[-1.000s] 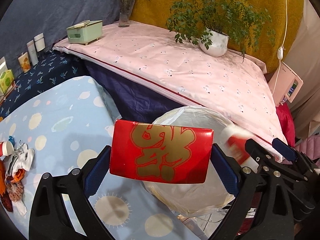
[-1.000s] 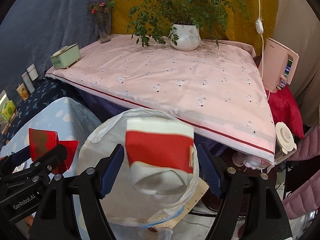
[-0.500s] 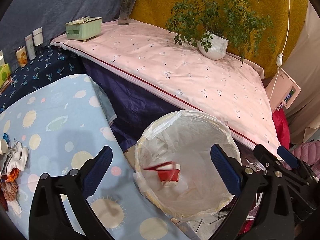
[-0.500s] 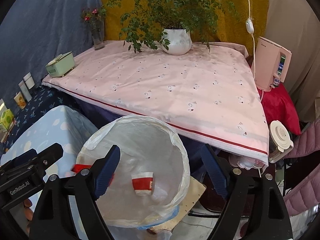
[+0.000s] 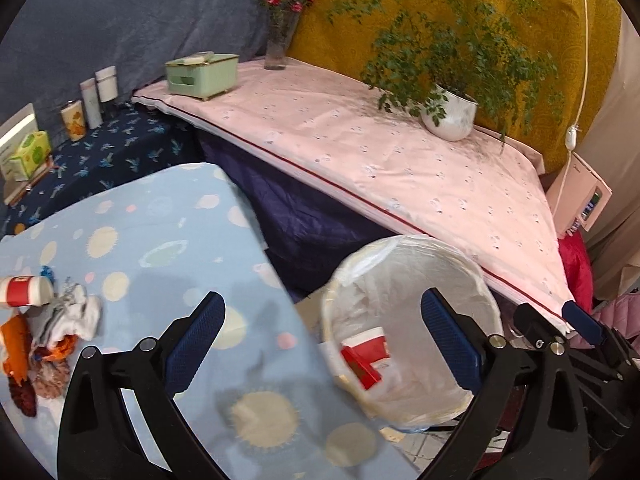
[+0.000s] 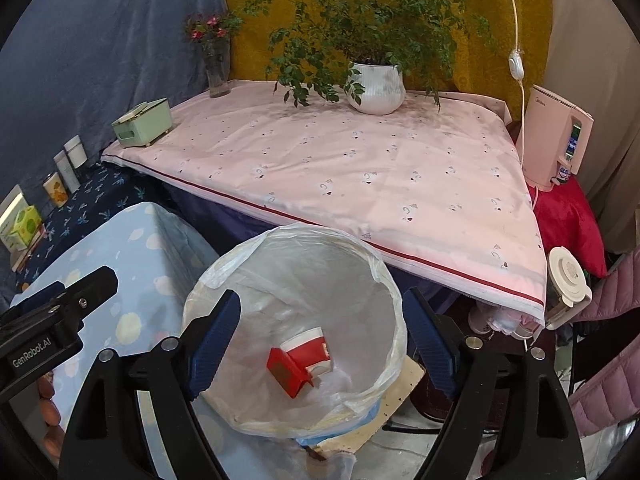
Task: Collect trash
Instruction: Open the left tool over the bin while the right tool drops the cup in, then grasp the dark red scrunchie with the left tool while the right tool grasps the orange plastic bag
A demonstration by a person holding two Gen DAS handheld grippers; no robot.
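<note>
A bin lined with a white plastic bag (image 6: pixel 384 276) stands on the floor beside the blue table; it also shows in the left wrist view (image 5: pixel 476 268). Inside it lie a red box (image 6: pixel 286 372) and a red-and-white paper cup (image 6: pixel 312 350), also seen in the left wrist view as box (image 5: pixel 360 366) and cup (image 5: pixel 370 344). My right gripper (image 6: pixel 320 340) is open and empty above the bin. My left gripper (image 5: pixel 322 340) is open and empty over the table edge. Another red-and-white cup (image 5: pixel 24 290) lies on the blue table at far left.
The blue spotted table (image 5: pixel 152 240) holds a heap of white and orange cloths (image 5: pixel 52 332). A pink-covered table (image 6: pixel 360 168) behind the bin bears a potted plant (image 6: pixel 376 84), a vase (image 6: pixel 218 68) and a green box (image 6: pixel 142 124). A pink appliance (image 6: pixel 556 140) stands right.
Both grippers opened and let go of the red box and the cup, which dropped into the bin. The left gripper has since swung left towards the blue table.
</note>
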